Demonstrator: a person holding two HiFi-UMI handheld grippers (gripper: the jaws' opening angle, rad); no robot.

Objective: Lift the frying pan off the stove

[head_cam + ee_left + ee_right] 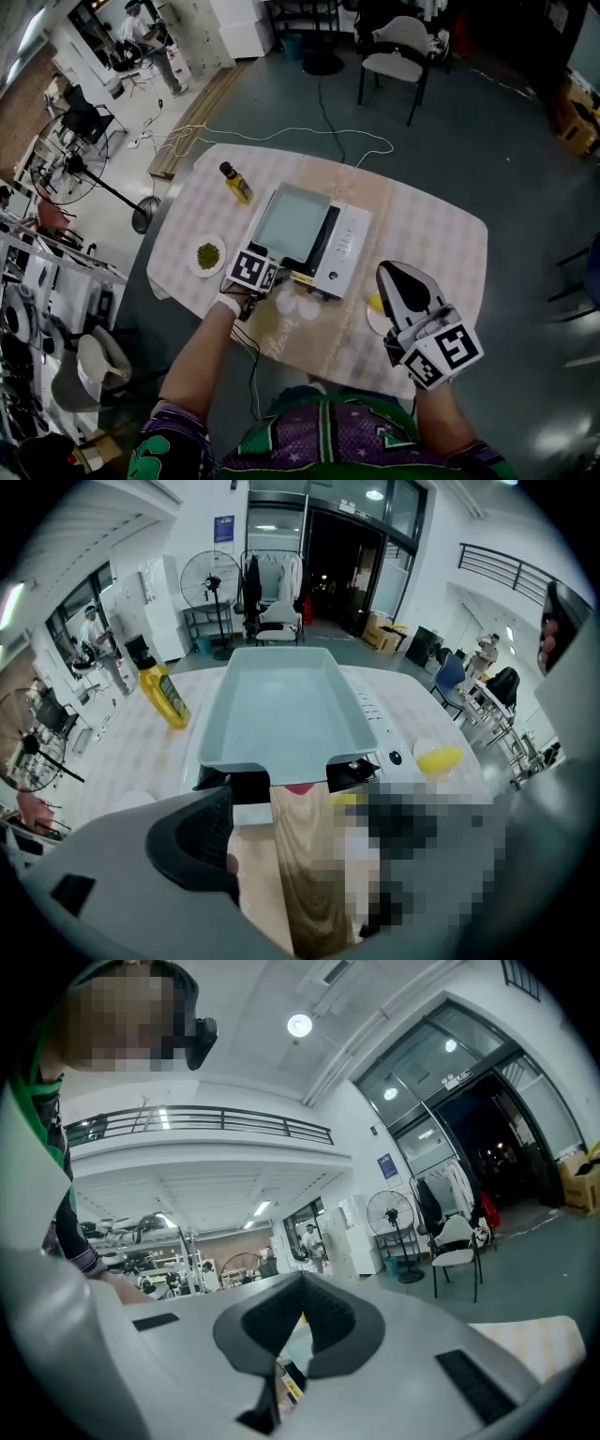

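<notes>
A pale blue-grey rectangular frying pan [291,225] [281,714] rests on the white tabletop stove [345,246] [382,726]. Its wooden handle [300,855] points toward me. My left gripper [262,270] [300,803] sits at that handle, with the handle between its jaws. A gap shows beside the left pad [202,836], so it stands open; the other jaw is hidden by a mosaic patch. My right gripper [398,275] [302,1279] is held up off the table to the right of the stove, tilted upward, shut on nothing.
A yellow oil bottle [236,183] [161,691] stands left of the stove. A white plate with green bits [207,255] lies at the front left. A yellow item on a small dish [375,305] [439,757] lies right of the stove. Chairs [398,56] and a fan [70,169] stand beyond the table.
</notes>
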